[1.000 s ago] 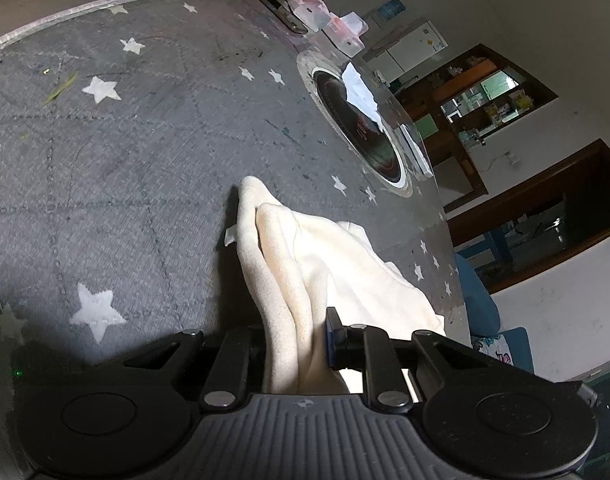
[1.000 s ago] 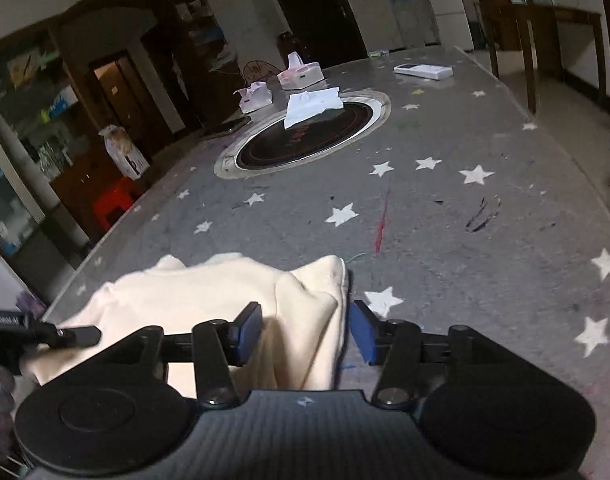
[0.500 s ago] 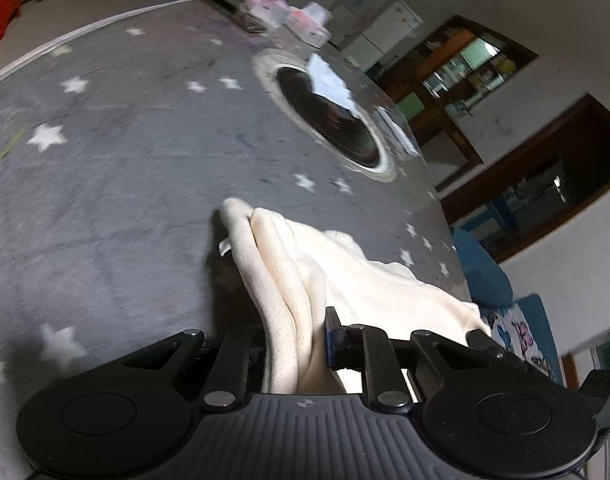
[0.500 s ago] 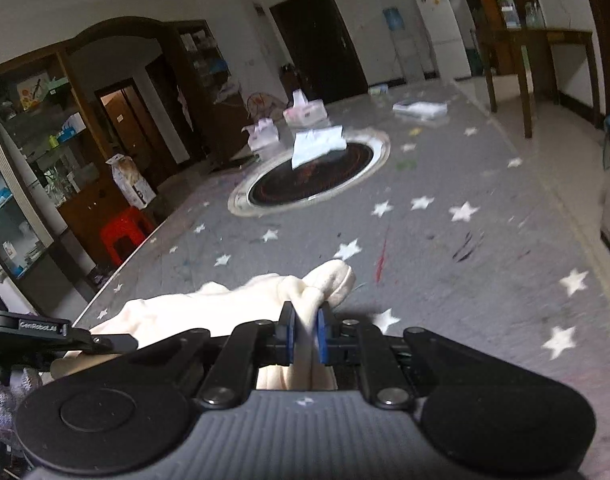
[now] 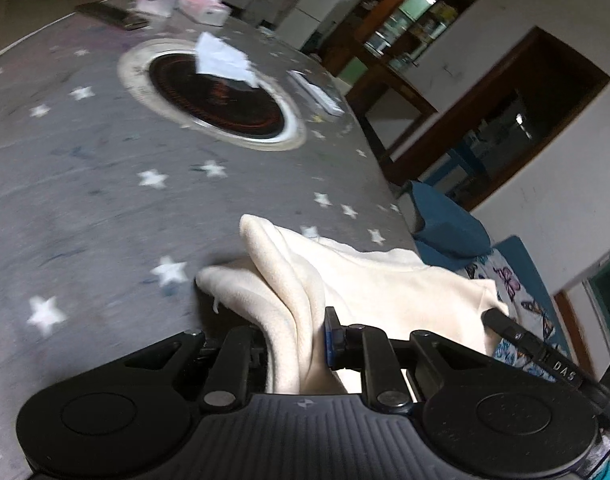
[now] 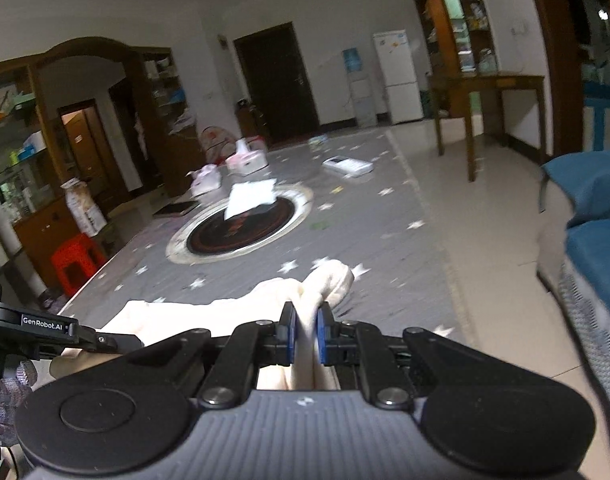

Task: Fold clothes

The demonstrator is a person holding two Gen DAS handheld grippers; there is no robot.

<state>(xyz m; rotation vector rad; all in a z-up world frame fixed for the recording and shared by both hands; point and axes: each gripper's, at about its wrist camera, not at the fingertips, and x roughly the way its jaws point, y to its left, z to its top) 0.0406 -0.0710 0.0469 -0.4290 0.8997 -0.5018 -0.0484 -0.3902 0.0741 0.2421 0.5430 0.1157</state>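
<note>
Over the star-print tablecloth (image 5: 105, 200), both grippers held one cream garment (image 5: 369, 280).

From the left wrist, the left gripper (image 5: 295, 340) pinched a bunched fold as before, and the camera had tipped up since a second ago, showing more of the table's round black hotplate (image 5: 217, 96) under a tissue (image 5: 225, 56). From the right wrist, the right gripper (image 6: 305, 336), open a second earlier, was clamped on the cloth's other end, lifted above the table.

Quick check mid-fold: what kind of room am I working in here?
Most likely a home living or dining room. A white fridge and water dispenser stand against the far wall, wooden cabinets line the sides, and the star-print table has a built-in round cooktop.
</note>
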